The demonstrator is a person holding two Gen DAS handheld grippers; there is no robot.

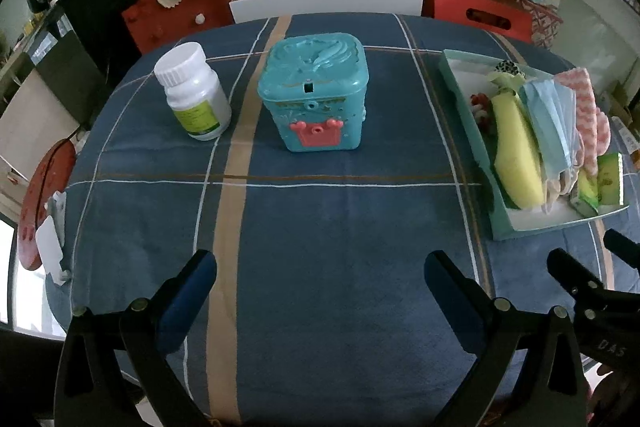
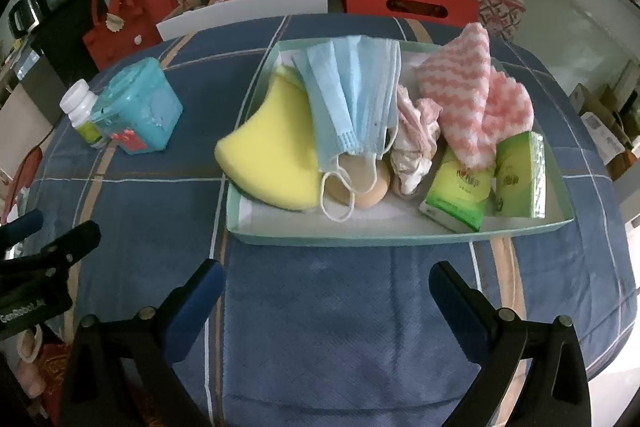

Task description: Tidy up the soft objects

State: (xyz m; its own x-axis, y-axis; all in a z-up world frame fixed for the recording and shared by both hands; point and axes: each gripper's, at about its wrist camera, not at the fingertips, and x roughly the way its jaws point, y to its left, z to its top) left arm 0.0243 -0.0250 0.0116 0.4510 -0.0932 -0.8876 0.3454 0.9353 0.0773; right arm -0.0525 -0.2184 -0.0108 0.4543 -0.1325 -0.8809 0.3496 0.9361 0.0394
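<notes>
The tray (image 2: 396, 233) of soft things sits on the counter (image 2: 320, 307) just beyond the right gripper (image 2: 326, 291), its jaws wide and empty; the left gripper (image 1: 320, 287) likewise. "GenRobot.AI" marks the left gripper's body.

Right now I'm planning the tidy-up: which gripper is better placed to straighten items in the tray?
Right. The right gripper is open directly facing the tray; the left gripper faces the teal box.

A blue plaid-covered table (image 1: 320, 227) carries a white bottle (image 1: 194, 93), teal box (image 1: 316, 93) and shallow tray (image 2: 400, 233).
</notes>
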